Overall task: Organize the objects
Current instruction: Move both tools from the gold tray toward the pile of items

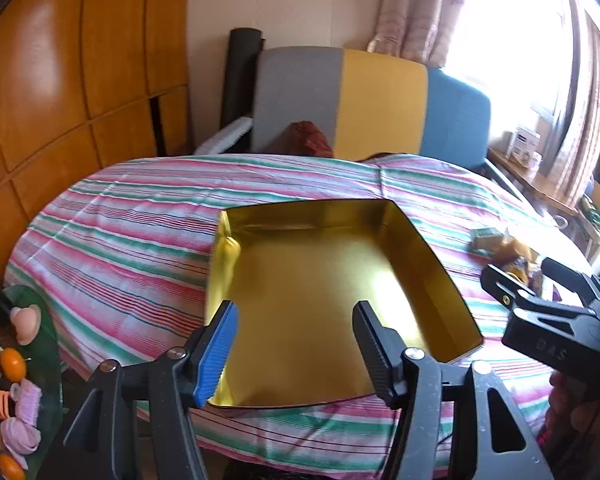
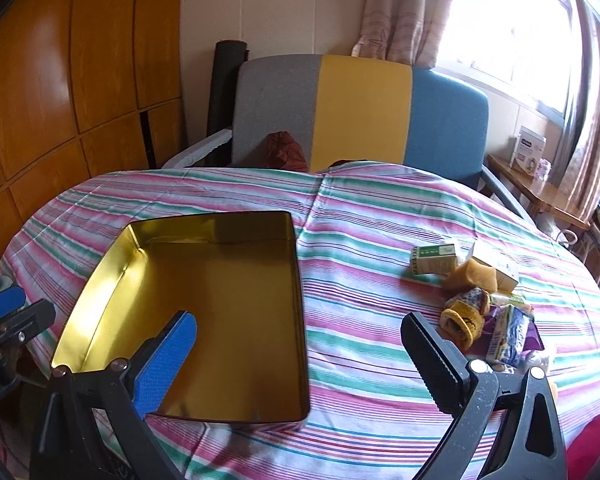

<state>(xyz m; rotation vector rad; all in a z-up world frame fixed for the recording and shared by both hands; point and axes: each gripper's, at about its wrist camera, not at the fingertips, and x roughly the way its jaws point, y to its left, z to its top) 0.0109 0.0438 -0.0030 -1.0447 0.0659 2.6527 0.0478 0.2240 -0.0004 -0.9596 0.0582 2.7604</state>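
Left gripper [image 1: 296, 344] is released and holds nothing; it hangs over the near edge of the table [image 1: 120, 216], above the empty gold tin [image 1: 320, 272]. From the right wrist view, the right gripper [image 2: 300, 356] is also released and empty, over the near edge between the tin [image 2: 204, 292] and the heap of small packets [image 2: 480, 300] near the table's right edge. I think the risk is a bad grasp: the packets lie touching, so closing on one may drag its neighbours over the edge.
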